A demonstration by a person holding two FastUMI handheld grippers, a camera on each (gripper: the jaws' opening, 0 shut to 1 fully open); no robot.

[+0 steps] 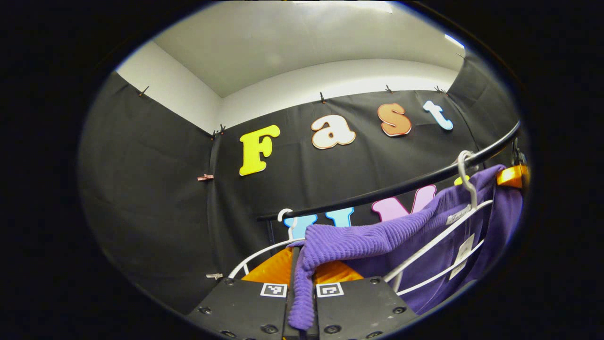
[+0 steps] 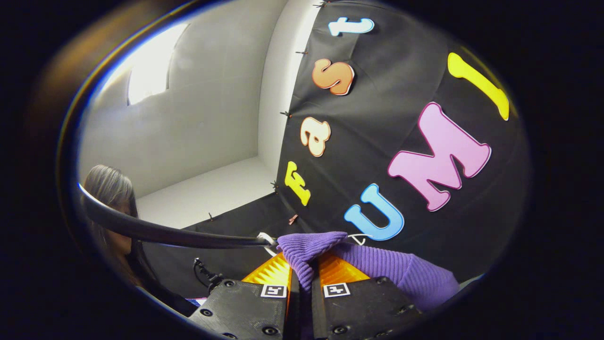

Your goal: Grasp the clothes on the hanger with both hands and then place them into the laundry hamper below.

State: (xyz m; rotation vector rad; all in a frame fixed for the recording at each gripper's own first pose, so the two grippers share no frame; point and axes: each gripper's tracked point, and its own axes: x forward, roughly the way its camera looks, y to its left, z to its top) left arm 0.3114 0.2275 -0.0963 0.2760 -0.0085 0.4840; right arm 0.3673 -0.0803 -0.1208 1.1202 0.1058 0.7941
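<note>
A purple ribbed knit garment [image 1: 377, 233] hangs over a white wire hanger [image 1: 436, 243] hooked on a black rail [image 1: 401, 186]. In the left gripper view my left gripper [image 1: 302, 269] is shut on a fold of the purple garment, which trails down between its fingers. In the right gripper view my right gripper [image 2: 302, 271] is shut on another bunched edge of the same purple garment [image 2: 396, 269], just below the black rail [image 2: 165, 233]. The other gripper [image 1: 512, 175] shows far right in the left gripper view, beside the garment.
A second white hanger [image 1: 288, 222] hangs on the rail to the left. A person's head [image 2: 111, 198] is behind the rail at the left of the right gripper view. Black cloth walls enclose the booth.
</note>
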